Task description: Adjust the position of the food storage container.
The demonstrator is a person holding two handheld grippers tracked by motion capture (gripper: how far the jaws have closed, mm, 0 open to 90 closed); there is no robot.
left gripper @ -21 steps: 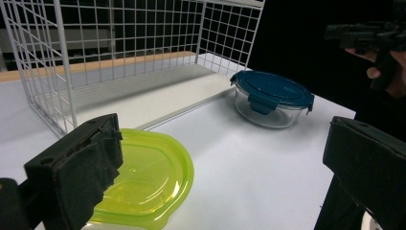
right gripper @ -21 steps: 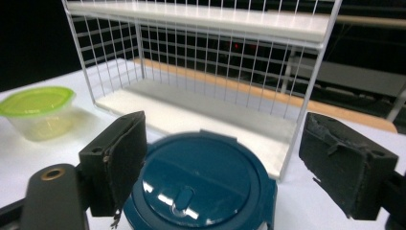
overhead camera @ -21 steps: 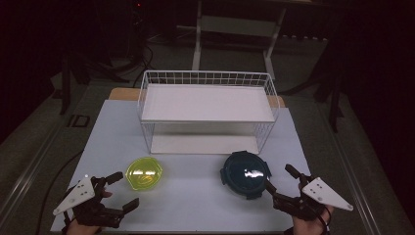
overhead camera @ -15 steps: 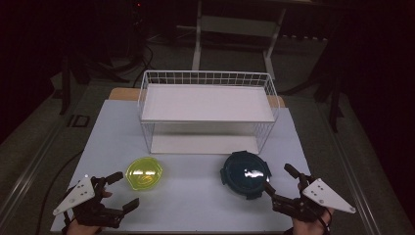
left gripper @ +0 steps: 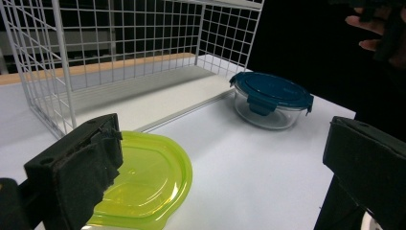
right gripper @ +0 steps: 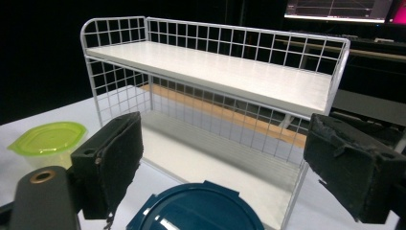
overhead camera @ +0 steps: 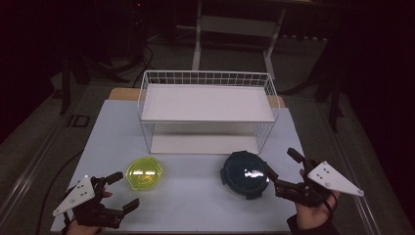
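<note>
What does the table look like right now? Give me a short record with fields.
rack: white wire rack at the table's far side, both shelves bare
yellow tub: front left, lid on
blue tub: front right, lid clipped on
left gripper: open, beside yellow tub, holding nothing
right gripper: open, just right of blue tub, holding nothing

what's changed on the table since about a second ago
Very little. The right tool has eased slightly nearer the blue-lidded container, jaws open, gripping nothing. The left tool sits open by the yellow-green container as before. Both containers and the white wire shelf have not moved.
</note>
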